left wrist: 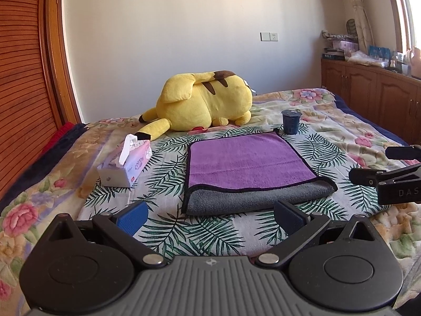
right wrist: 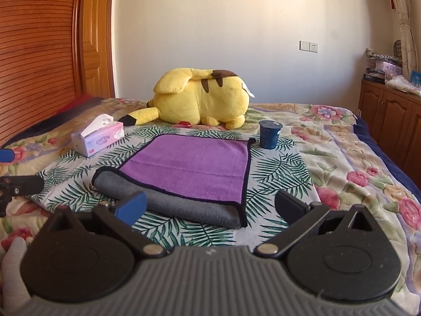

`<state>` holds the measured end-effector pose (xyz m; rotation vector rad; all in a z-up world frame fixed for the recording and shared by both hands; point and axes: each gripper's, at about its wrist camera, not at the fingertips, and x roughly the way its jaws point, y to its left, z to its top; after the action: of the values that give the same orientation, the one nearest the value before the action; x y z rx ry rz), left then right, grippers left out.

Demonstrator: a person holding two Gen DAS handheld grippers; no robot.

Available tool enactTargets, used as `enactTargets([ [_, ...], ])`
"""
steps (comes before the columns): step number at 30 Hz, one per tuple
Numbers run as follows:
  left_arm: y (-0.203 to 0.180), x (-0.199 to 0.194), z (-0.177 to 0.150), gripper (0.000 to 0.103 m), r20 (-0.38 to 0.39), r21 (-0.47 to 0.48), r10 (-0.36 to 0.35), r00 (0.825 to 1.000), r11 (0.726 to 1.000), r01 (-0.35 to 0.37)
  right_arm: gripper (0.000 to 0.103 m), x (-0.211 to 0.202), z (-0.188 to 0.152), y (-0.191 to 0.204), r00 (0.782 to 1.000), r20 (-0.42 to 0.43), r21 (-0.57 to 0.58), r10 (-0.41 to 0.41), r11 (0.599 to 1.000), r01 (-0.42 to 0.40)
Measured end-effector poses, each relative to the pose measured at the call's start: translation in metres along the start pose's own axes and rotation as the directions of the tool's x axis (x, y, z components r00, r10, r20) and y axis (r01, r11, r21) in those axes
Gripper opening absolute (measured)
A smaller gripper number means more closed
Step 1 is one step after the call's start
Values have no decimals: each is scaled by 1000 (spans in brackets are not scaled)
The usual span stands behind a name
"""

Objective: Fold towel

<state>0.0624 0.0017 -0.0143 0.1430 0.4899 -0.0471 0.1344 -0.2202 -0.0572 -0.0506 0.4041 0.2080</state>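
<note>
Here, in the left wrist view, the left gripper [left wrist: 210, 217] hovers low over the leaf-print cloth [left wrist: 168, 226] with its jaws spread wide and nothing between them. Just ahead lies the towel [left wrist: 247, 166], folded once so that its purple face sits on top and a grey layer protrudes along the near edge. A tissue box [left wrist: 129, 164] stands to the left of the towel, apart from it; a dark cup [left wrist: 290, 122] stands upright just beyond the far right corner; a yellow plush toy [left wrist: 202, 100] lies farther back on the floral bedspread [left wrist: 350, 121]. The right gripper [left wrist: 386, 176] enters from the right edge; its jaw state cannot be told in this view. In the right wrist view, the right gripper [right wrist: 210, 210] is likewise spread and empty, its left finger [right wrist: 131, 208] overlapping the grey fold in the frame. The towel [right wrist: 194, 166] lies flat, centred on the cloth [right wrist: 276, 173], with the tissue box [right wrist: 101, 138], cup [right wrist: 269, 134] and plush toy [right wrist: 202, 97] behind it.
</note>
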Motion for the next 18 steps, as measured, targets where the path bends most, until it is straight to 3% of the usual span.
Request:
enactTargets([
  [18, 16, 49, 14, 87, -50, -38, -32, 998, 999, 31, 103, 49, 10, -16, 995, -92, 23, 45, 999, -43],
])
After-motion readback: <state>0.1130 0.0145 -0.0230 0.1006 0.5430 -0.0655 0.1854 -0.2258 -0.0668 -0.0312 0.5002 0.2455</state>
